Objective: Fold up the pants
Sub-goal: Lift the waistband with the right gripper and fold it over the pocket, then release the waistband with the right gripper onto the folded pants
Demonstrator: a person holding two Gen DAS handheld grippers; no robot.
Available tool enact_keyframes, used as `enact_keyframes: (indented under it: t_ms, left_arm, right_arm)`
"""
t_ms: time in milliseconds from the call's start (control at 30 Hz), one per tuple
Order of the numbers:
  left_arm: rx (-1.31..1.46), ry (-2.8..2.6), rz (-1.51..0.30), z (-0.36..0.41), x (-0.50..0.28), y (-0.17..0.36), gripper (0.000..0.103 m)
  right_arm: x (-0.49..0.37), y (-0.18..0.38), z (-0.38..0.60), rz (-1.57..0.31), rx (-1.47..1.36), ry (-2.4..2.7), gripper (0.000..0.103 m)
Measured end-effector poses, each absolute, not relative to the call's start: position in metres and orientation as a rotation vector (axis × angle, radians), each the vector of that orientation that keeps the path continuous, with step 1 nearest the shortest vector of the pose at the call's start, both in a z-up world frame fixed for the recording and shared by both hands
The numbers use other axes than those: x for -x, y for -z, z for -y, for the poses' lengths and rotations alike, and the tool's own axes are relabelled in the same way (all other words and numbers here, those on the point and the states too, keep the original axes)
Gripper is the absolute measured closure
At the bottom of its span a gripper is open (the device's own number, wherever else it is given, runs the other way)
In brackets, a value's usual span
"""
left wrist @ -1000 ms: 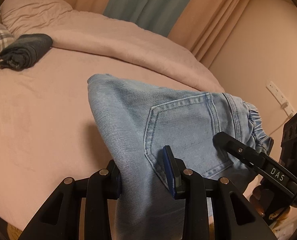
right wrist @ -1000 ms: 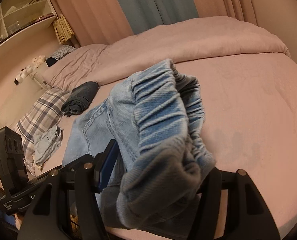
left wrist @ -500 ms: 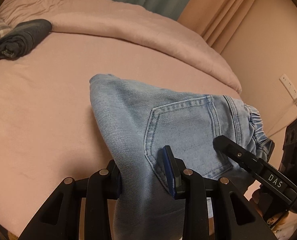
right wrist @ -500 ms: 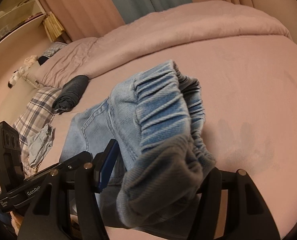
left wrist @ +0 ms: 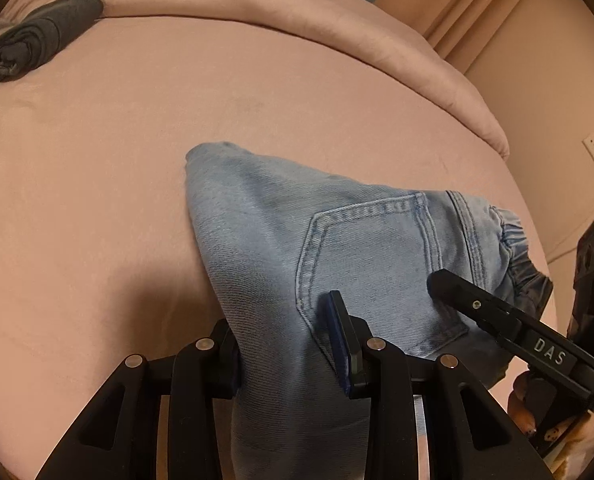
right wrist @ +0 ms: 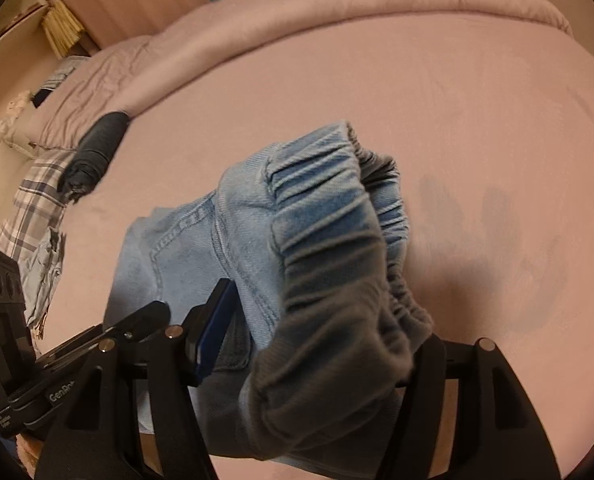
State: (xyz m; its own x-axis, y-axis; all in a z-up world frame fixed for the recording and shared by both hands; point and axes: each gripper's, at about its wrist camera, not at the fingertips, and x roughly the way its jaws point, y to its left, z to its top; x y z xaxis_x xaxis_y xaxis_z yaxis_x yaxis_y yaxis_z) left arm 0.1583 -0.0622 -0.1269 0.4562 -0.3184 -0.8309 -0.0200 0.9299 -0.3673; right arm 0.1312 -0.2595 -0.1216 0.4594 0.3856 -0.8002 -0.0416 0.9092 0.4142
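Pants point(left wrist: 337, 248) | clamped in left hand-held gripper point(left wrist: 285, 344) and right hand-held gripper point(right wrist: 317, 344) | above bed point(left wrist: 137, 128)

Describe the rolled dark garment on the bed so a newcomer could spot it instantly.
On the pink bed, look to the far end near the plaid pillow. The rolled dark garment lies there alone, charcoal-navy and tightly bundled, unlike the light blue jeans.

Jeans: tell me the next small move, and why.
Probably lower both grippers forward to lay the jeans on the bed: the left gripper and right gripper are each shut on them, bunched above the sheet.
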Motion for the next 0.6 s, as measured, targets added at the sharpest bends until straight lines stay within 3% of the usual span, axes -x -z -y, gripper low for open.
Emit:
enact_keyframes:
  t_ms: [100, 300, 600]
  left_arm:
    - [0.348, 0.176, -1.094, 0.061, -0.157, 0.131, 0.067]
    - [0.346, 0.13, -1.066, 0.057, -0.145, 0.138, 0.048]
    - [0.25, 0.065, -0.989, 0.062, -0.111, 0.109, 0.045]
  right_arm:
    - [-0.134, 0.129, 0.263, -1.096, -0.373, -0.262, 0.029]
    - [-0.129, 0.137, 0.264, -1.1, -0.319, -0.228, 0.01]
    - [-0.119, 0.114, 0.274, -1.051, -0.23, -0.151, 0.01]
